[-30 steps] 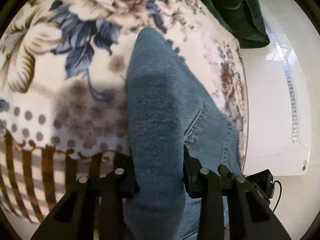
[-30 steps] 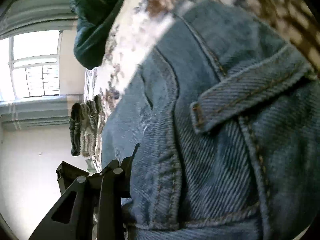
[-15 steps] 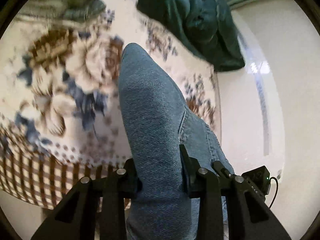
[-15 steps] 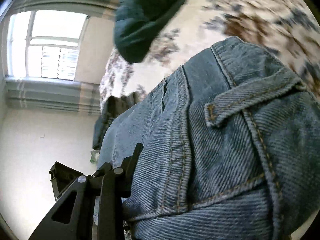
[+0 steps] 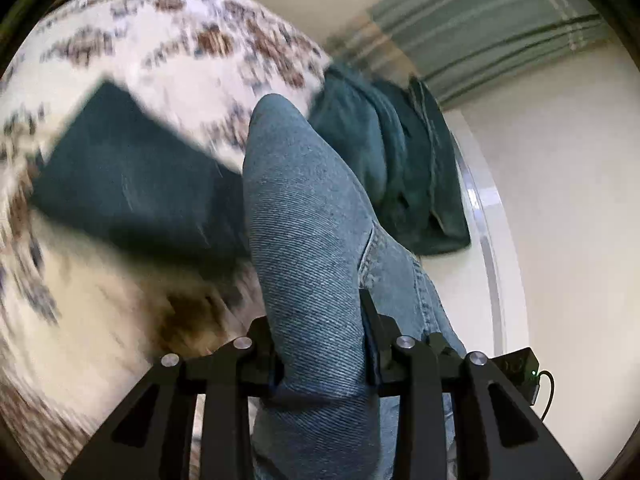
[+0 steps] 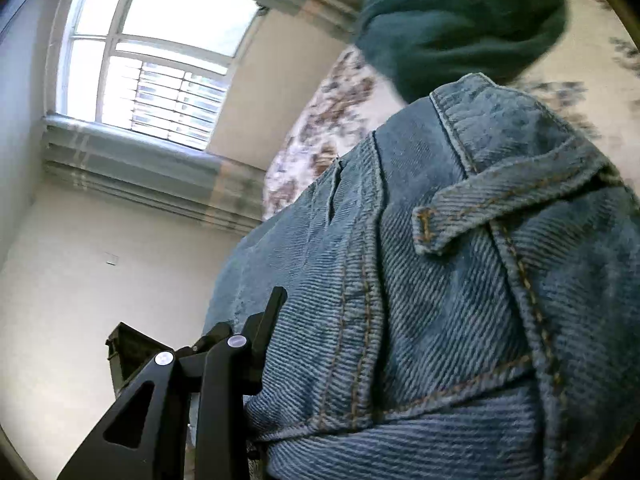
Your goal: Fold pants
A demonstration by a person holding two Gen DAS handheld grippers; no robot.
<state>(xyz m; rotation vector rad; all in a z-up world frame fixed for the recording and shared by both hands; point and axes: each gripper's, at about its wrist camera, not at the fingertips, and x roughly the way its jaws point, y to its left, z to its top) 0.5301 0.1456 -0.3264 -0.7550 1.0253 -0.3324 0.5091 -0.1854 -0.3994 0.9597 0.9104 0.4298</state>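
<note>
The blue denim pants (image 5: 308,232) are lifted above the floral bed cover (image 5: 168,48). My left gripper (image 5: 320,344) is shut on a thick fold of the denim, which rises between its fingers (image 5: 370,320). My right gripper is shut on the waistband end of the pants (image 6: 460,288), with a belt loop (image 6: 492,208) close to the lens. Only its left finger (image 6: 268,316) shows; the denim hides the other one.
A flat dark green folded garment (image 5: 132,184) lies on the bed left of the pants. A bunched dark green garment (image 5: 404,160) hangs over the bed's edge, also in the right wrist view (image 6: 460,20). A window (image 6: 148,56) and white floor (image 5: 560,240) lie beyond.
Both grippers have swung upward and forward with the pants. The view has moved from the near striped bed edge to the far side with the green garments, wall and window.
</note>
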